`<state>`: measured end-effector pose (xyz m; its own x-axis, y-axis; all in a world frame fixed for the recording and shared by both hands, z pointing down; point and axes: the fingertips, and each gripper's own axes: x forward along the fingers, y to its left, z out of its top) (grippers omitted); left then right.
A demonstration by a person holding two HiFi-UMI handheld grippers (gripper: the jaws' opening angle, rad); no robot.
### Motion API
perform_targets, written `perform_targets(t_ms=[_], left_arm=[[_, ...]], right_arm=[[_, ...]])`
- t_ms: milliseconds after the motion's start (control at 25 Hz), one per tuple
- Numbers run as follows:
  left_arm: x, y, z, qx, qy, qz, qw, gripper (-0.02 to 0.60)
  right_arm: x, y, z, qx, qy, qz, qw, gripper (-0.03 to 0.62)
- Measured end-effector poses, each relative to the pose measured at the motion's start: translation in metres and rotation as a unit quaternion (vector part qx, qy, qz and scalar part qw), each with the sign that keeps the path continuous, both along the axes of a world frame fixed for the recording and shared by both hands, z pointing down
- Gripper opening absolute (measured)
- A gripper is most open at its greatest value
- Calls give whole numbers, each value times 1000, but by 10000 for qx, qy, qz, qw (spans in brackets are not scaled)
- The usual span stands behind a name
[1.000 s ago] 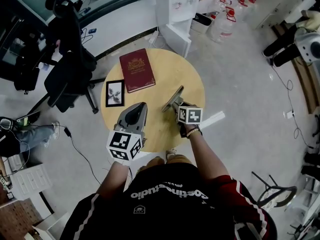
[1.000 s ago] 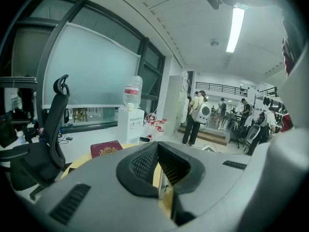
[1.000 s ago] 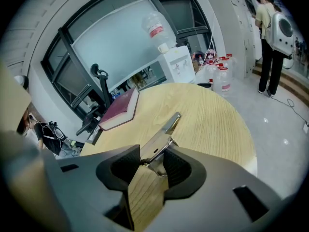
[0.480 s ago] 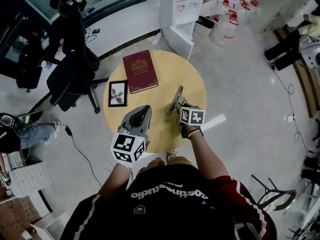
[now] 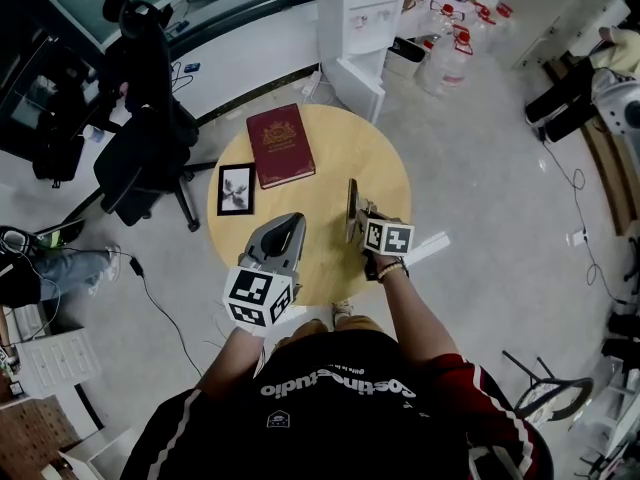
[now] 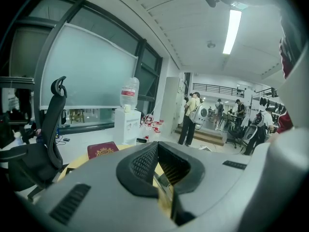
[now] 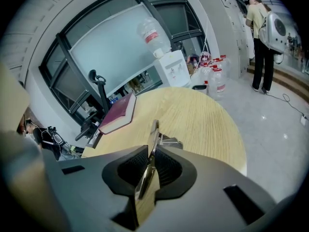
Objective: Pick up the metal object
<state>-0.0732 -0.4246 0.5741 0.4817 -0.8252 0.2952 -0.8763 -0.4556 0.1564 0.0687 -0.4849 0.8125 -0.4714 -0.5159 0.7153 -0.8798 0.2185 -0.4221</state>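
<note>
The metal object (image 5: 351, 206), a thin flat plate with a small foot, stands edge-on over the right half of the round wooden table (image 5: 330, 148). My right gripper (image 5: 361, 220) has just been closing, and its pads now press on both faces of the plate (image 7: 153, 132) in the right gripper view (image 7: 150, 151). My left gripper (image 5: 288, 223) hovers over the table's near-left part, apart from the plate. Its jaws (image 6: 157, 151) meet at the tips with nothing between them.
A red book (image 5: 279, 145) lies at the table's far left, a framed photo (image 5: 236, 188) beside it at the left edge. A black office chair (image 5: 140, 148) stands left of the table and a water dispenser (image 5: 360, 18) behind it, with bottles on the floor.
The right jaws have closed onto the metal plate. The plate has swung from a slanted lie to standing edge-on. The left gripper has stayed where it was.
</note>
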Motion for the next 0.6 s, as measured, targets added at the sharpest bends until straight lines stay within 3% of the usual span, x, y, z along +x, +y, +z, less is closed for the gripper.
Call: perform_targets(t_ms=[600], left_arm=[[3, 23, -23, 193, 110, 62, 9997, 17]], right_arm=[[17, 23, -21, 174, -23, 117, 9998, 58]])
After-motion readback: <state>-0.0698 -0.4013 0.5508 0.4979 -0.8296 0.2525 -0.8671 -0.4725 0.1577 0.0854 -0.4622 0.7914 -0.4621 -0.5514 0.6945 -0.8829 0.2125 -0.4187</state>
